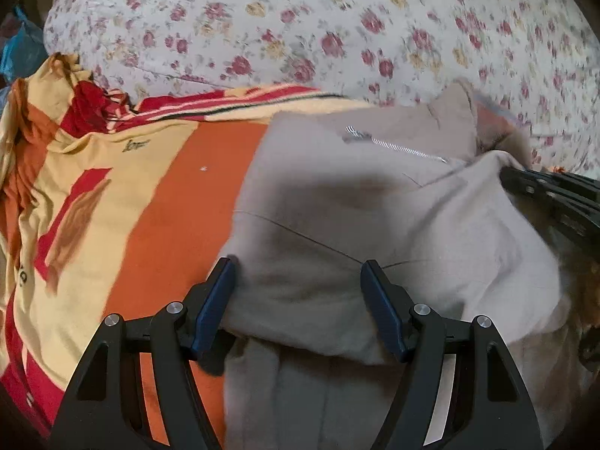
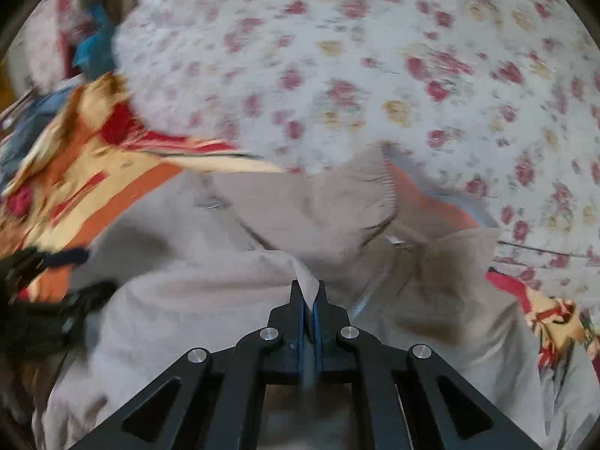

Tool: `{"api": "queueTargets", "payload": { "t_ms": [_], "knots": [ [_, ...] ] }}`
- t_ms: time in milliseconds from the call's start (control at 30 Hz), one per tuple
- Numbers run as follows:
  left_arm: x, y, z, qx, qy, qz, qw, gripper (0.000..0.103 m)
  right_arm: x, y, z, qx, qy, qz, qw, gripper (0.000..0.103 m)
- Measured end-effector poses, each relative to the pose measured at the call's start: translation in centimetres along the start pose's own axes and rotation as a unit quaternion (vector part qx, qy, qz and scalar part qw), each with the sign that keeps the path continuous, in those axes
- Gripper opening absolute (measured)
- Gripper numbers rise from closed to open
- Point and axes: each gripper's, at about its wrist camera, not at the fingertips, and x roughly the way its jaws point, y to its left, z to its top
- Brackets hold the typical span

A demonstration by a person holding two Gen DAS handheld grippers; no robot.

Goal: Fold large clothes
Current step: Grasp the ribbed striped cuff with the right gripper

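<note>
A large beige zip-up garment [image 1: 337, 195] lies crumpled on a bed, its silver zipper [image 1: 397, 146] facing up. My left gripper [image 1: 298, 266] stands wide, with a thick bunched fold of the garment filling the gap and touching both blue pads. In the right wrist view the same garment [image 2: 210, 292] spreads below my right gripper [image 2: 308, 285], which is shut on a thin raised pinch of the beige cloth. The right gripper's black fingers [image 1: 543, 187] show at the garment's right edge in the left wrist view. The left gripper [image 2: 45, 262] appears blurred at the left of the right wrist view.
Under the garment lies an orange, yellow and red patterned blanket [image 1: 112, 187] [image 2: 93, 187]. Beyond it stretches a white bedsheet with red flowers [image 1: 337, 18] [image 2: 375, 75]. A blue bag [image 1: 18, 48] [image 2: 93, 45] sits off the bed's far left corner.
</note>
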Motion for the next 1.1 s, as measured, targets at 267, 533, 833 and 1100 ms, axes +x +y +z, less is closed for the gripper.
{"api": "queueTargets", "payload": {
  "t_ms": [267,533,833,1100],
  "knots": [
    [-0.1,-0.5,-0.6,0.020,-0.006,0.016,0.9997,0.070,-4.0,-4.9,-1.8,0.070,0.020,0.057,0.996,0.054],
    [-0.2,-1.0,-0.9,0.025,-0.017,0.033,0.9990,0.070,-9.3,-7.5,-8.0,0.061,0.038,0.022,0.997,0.055],
    [-0.3,-0.8,-1.0,0.011,-0.020,0.030,0.9993,0.070,-9.3,-5.0,-9.6,-0.014,0.040,-0.046,0.998,0.016],
    [-1.6,-0.6,-0.5,-0.004,-0.035,-0.007,0.9994,0.070,-8.2,-9.1,-11.5,0.056,0.069,-0.084,0.992,0.049]
  ]
}}
